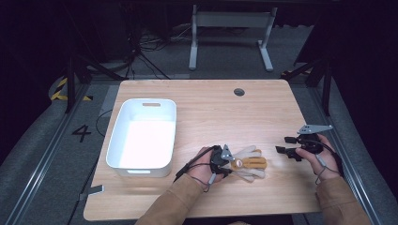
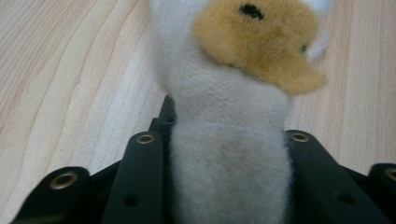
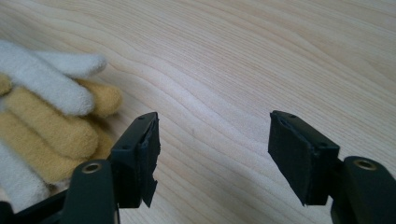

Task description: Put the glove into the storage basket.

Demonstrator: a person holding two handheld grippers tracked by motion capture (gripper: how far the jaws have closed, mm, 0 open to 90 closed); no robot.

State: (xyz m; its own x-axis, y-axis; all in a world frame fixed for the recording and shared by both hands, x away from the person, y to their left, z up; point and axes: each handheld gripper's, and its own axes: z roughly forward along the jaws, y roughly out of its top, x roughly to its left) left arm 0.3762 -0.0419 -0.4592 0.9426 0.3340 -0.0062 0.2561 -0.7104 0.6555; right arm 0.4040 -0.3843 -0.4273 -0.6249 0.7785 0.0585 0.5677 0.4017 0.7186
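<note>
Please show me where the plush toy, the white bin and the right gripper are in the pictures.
plush toy (image 1: 248,164): high view, on its tan middle.
white bin (image 1: 142,171): high view, on its near wall.
right gripper (image 3: 212,156): right gripper view, midway between its fingertips.

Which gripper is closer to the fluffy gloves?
Left. The left hand-held gripper is shut on the gloves; the right hand-held gripper hangs open beside them, not touching.

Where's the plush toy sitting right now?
In the high view the plush toy lies near the table's front edge, right of the white bin, gripped by the left gripper; the open right gripper is just beyond it.
</note>
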